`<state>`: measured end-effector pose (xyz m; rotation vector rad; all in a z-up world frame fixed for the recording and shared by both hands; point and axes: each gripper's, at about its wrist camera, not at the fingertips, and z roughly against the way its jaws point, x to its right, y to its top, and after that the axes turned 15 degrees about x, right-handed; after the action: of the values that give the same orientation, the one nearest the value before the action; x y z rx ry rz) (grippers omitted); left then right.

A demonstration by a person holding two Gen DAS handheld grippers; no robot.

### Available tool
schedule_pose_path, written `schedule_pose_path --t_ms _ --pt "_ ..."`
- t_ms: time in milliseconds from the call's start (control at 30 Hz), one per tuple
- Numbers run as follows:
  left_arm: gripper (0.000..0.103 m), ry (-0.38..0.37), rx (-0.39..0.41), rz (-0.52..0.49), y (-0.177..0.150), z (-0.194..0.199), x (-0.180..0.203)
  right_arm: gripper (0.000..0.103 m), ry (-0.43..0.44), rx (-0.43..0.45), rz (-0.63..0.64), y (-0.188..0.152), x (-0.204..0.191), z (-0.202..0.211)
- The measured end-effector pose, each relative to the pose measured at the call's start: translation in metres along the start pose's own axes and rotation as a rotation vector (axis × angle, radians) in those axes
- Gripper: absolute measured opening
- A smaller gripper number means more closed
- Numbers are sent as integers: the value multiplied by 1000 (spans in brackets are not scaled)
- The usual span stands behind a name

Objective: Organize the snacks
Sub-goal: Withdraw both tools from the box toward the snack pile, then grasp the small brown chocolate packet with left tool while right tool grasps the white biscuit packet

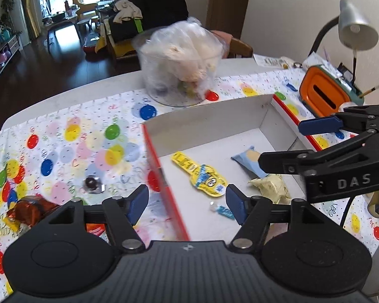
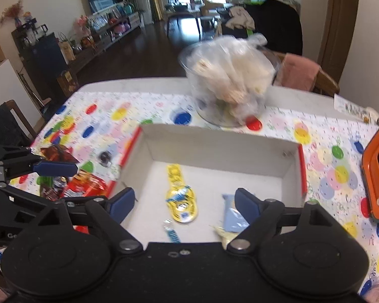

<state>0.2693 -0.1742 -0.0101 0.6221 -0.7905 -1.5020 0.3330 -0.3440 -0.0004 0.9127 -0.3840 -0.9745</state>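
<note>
A red-sided cardboard box (image 1: 242,106) (image 2: 294,166) stands on the balloon-print tablecloth. In it lie a yellow snack packet (image 1: 200,175) (image 2: 180,197), a light blue packet (image 1: 249,160) (image 2: 233,218), a pale yellow wrapper (image 1: 271,186) (image 2: 224,233) and a small blue candy (image 1: 223,209) (image 2: 173,233). My left gripper (image 1: 187,202) is open and empty over the box's left wall. My right gripper (image 2: 183,202) is open and empty above the box; it also shows in the left wrist view (image 1: 281,144). Outside the box at the left lie a red-brown foil packet (image 1: 27,210) (image 2: 58,152), a red packet (image 2: 88,183) and a small dark candy (image 1: 92,183) (image 2: 104,157).
A clear round tub with bagged snacks (image 1: 180,60) (image 2: 230,80) stands behind the box. An orange-rimmed tissue box (image 1: 323,92) (image 2: 377,174) and a desk lamp (image 1: 355,25) are at the right. A chair (image 2: 303,75) stands beyond the table.
</note>
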Motion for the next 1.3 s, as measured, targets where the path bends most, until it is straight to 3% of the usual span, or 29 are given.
schedule_pose_path --t_ms 267,667,1067,1300 --pt "71 22 61 15 -14 41 -53 97 25 58 22 1 -55 14" --pt "80 50 103 29 -48 85 -139 103 76 54 14 -19 -141 2" --pt "80 61 60 4 -94 84 -206 103 50 -41 23 -70 -211 -31" --pt "80 -27 20 -59 -113 69 -216 102 50 -81 78 -96 -240 -46"
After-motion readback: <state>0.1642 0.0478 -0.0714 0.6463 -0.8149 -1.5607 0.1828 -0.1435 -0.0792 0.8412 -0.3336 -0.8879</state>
